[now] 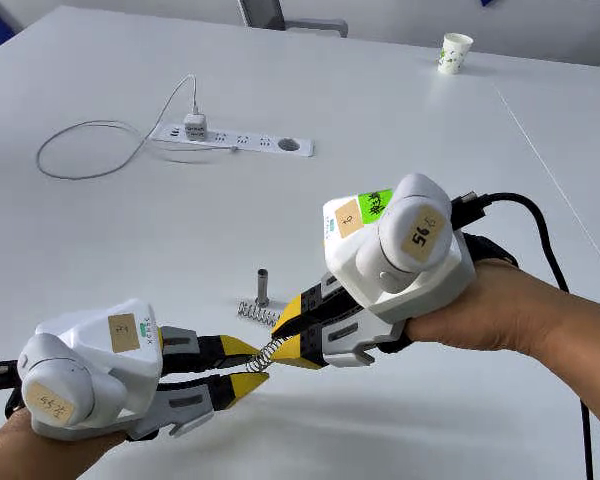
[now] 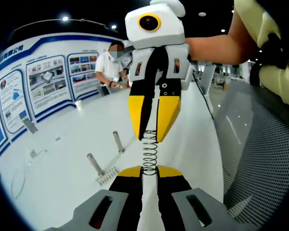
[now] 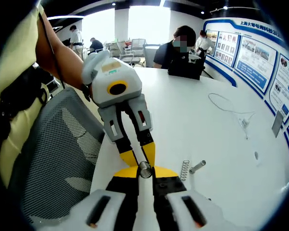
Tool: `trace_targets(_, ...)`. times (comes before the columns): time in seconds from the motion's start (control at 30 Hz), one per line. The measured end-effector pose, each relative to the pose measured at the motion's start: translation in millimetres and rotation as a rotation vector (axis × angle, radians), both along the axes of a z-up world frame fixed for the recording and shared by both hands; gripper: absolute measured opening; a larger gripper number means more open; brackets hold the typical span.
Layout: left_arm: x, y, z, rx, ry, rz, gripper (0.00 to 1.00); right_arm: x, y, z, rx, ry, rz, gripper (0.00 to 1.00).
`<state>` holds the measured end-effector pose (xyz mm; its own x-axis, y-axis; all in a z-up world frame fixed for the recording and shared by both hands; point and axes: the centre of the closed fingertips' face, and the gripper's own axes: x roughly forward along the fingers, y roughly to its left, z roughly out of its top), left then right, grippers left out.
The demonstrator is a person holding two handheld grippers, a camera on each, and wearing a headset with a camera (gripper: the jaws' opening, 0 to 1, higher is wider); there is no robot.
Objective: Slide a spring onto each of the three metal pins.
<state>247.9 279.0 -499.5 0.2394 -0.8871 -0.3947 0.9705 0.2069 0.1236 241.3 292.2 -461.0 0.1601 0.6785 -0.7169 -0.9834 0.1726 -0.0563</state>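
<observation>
currently both grippers share one spring [image 1: 268,352], held over the white counter [image 1: 400,200]. the left gripper [image 1: 248,366], low on the left of the head view, has its yellow tips pressed together on one end of the spring. the right gripper [image 1: 286,336], reaching in from the right, pinches the other end, so the coil runs straight between the two sets of tips. in the left gripper view a metal pin [image 2: 118,142] stands upright on the counter beyond the jaws. a nearer pin [image 2: 93,163] also stands upright, with a loose spring [image 2: 106,176] lying at its foot. farther back on the counter lies a white power strip [image 1: 235,142] with a plug [image 1: 195,126] in it, and a paper cup [image 1: 456,52] stands near the far edge.
</observation>
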Motion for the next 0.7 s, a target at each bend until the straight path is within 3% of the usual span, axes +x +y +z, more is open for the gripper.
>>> trace_targets(0.4, 0.8, -3.0, 7.1, -0.037, 0.013, 0.011, 0.1, 1.8, 14.9, 11.1, 0.04, -0.028, 0.007, 0.12)
trace_targets(0.7, 4.1, -0.2, 10.6, -0.075, 0.028, 0.039, 0.1, 5.9, 12.7, 12.6, 0.067, -0.03, -0.022, 0.14)
